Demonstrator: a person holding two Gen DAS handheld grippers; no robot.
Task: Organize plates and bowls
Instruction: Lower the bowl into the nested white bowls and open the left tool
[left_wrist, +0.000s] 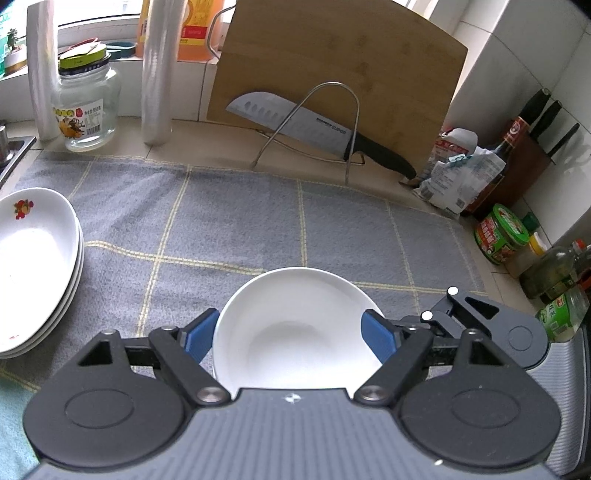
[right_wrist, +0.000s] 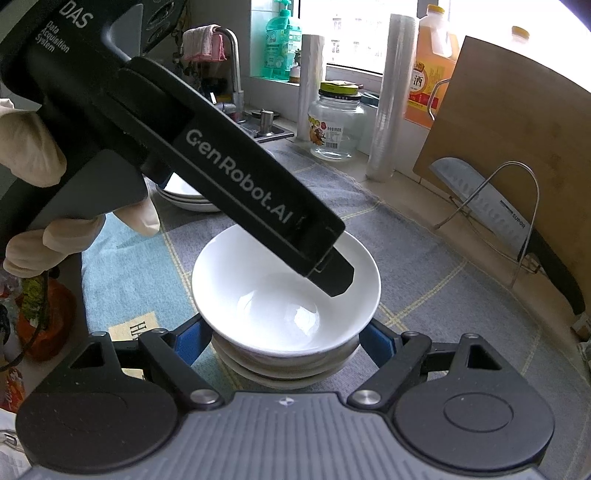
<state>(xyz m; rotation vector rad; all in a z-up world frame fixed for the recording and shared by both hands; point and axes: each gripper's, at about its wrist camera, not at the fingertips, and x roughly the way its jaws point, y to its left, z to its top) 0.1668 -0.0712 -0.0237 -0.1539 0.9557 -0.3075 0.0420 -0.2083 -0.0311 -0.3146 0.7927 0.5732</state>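
Daylight pours through a window (right_wrist: 354, 33) above a white tiled sill. A grey checked cloth (left_wrist: 236, 221) covers the counter; a bamboo cutting board (left_wrist: 332, 74) leans against the white tiled wall (left_wrist: 517, 55).

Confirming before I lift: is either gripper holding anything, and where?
Cannot tell: left gripper and right gripper straddle the white bowl stack, contact unclear.

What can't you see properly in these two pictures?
- Right wrist view: how many white bowls are stacked; the right claw body hides the bottom.
- Left wrist view: the stacked white plates with red flowers are cut off by the left edge.
- Right wrist view: the black left claw tip ends inside the bowl; whether it touches is unclear.
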